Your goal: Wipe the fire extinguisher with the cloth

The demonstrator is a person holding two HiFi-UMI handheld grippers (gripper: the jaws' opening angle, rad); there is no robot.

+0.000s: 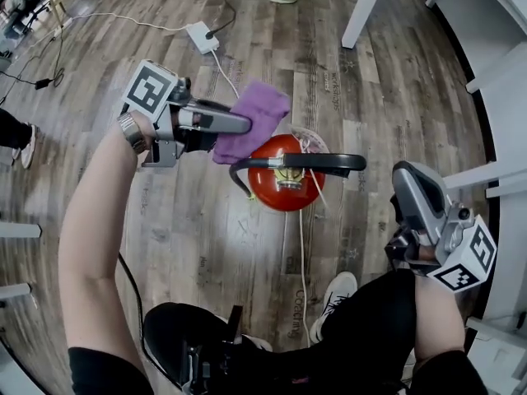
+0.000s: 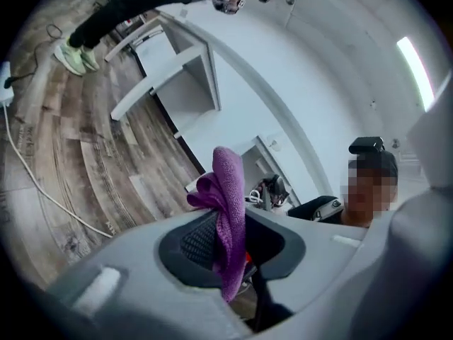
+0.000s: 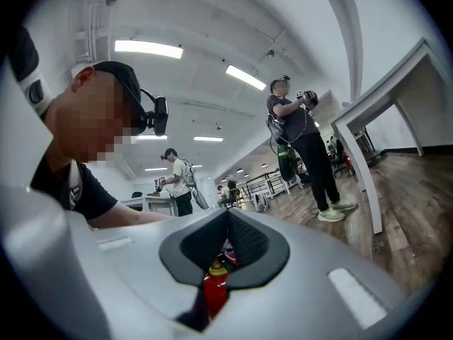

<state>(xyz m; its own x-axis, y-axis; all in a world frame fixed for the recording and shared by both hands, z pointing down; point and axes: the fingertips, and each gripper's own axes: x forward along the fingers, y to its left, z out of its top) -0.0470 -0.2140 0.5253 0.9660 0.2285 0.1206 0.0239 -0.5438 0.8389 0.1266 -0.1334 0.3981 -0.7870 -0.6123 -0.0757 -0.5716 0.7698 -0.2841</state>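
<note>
The left gripper [image 1: 240, 124] is clamped on a purple cloth [image 1: 257, 115], with most of it bunched free past the jaws, probably to leave fabric to rub with. The cloth sits at the 11 o'clock edge of the red fire extinguisher [image 1: 284, 179], which stands upright on the wood floor [image 1: 206, 237]. The right gripper [image 1: 403, 179], jaws together and empty, waits at 4 o'clock, likely to stay clear of the wiping.

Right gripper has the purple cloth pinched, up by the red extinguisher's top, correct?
Not quite: it is the left gripper that has the purple cloth pinched, up by the red extinguisher's top. The head view shows it, and the left gripper view shows the cloth between its jaws.
</note>
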